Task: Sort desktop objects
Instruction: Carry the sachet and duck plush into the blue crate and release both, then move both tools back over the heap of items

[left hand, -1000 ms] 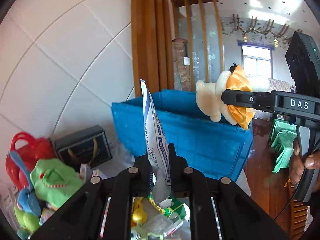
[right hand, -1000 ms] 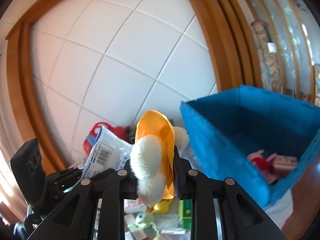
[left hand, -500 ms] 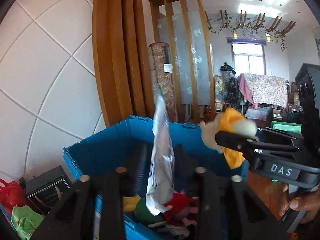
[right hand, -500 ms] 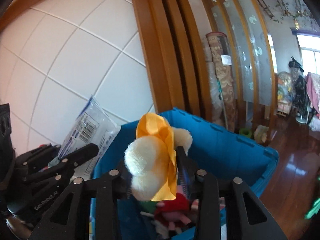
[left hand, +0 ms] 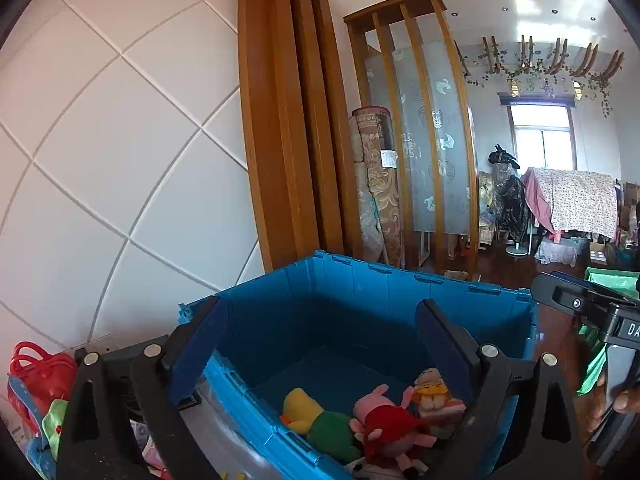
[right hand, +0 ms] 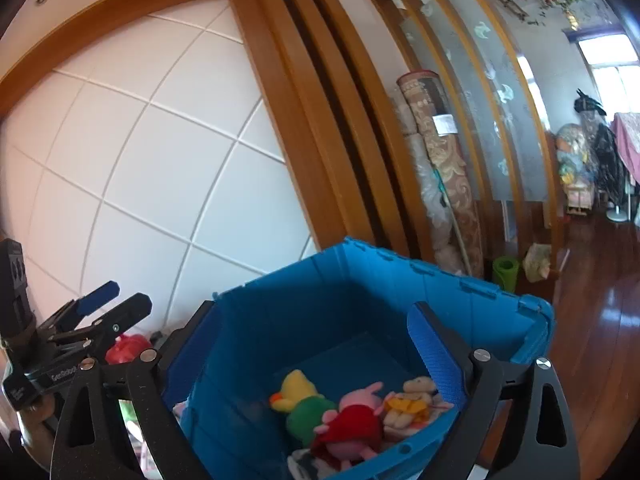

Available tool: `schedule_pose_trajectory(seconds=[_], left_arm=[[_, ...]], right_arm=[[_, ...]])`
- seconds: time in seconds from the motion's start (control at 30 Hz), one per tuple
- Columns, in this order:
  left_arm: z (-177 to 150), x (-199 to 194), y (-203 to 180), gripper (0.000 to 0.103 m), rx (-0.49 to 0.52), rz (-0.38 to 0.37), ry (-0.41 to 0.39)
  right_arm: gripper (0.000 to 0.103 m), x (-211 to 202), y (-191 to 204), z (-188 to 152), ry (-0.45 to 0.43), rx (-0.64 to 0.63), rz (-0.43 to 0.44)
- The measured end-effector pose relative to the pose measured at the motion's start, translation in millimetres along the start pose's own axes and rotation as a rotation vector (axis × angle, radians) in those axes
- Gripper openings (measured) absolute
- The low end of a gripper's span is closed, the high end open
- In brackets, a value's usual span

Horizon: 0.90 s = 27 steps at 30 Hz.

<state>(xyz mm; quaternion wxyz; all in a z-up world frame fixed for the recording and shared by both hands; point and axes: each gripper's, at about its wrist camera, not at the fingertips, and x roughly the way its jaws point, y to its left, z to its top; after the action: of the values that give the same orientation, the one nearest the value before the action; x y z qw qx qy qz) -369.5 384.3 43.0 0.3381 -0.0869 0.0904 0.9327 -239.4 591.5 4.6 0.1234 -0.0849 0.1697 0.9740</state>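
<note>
Toys (left hand: 360,424) sit low in the blue bin (left hand: 400,280). Both claws, left gripper (left hand: 320,344) and right gripper (right hand: 316,344), are spread wide and hold nothing. More things (left hand: 40,392) wait at lower left

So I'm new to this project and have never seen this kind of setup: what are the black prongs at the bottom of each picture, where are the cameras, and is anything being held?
There is no robot here. A person holds a two-finger gripper in each hand, and each gripper carries a wide-angle camera looking forward along its fingers. The black prongs are those fingers. One picture comes from the left gripper, the other from the right gripper. Each camera also catches the other gripper at the edge of its view. Both grippers are open and hold nothing. They hang over a blue bin containing soft toys: a yellow and green plush, a pink pig in a red dress and a small doll in yellow. Left of the bin, more clutter includes a red bag.
</note>
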Motion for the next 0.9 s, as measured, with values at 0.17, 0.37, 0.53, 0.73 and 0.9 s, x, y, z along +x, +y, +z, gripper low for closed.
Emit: schedule_pose_trajectory(seconds=[0.17,0.37,0.53,0.73,0.9], left_arm=[[-15.9,-47.4,30.0,0.096,-0.013,0.064,-0.022],[-49.7,-113.5,79.3,0.097,-0.002,0.192,-0.01],[-93.5,-162.1,118.2,0.097,-0.003,0.314,0.053],[-158.2,-205.0,161.3,0.097,-0.075,0.409,0.177],[-205.2,-239.2,187.2,0.097,-0.115,0.481,0.25]], right_arm=[[0.099,-16.4,35.0,-13.4,0.002,-0.037,0.085],[0.102,-30.7,95.1,-33.0,0.018,-0.09,0.219],[0.102,-30.9,154.7,-62.9,0.083,-0.167,0.302],[0.102,-18.1,204.9,-123.5,0.232,-0.206,0.336],[0.102,-7.6,237.2,-178.1,0.358,-0.254,0.376]])
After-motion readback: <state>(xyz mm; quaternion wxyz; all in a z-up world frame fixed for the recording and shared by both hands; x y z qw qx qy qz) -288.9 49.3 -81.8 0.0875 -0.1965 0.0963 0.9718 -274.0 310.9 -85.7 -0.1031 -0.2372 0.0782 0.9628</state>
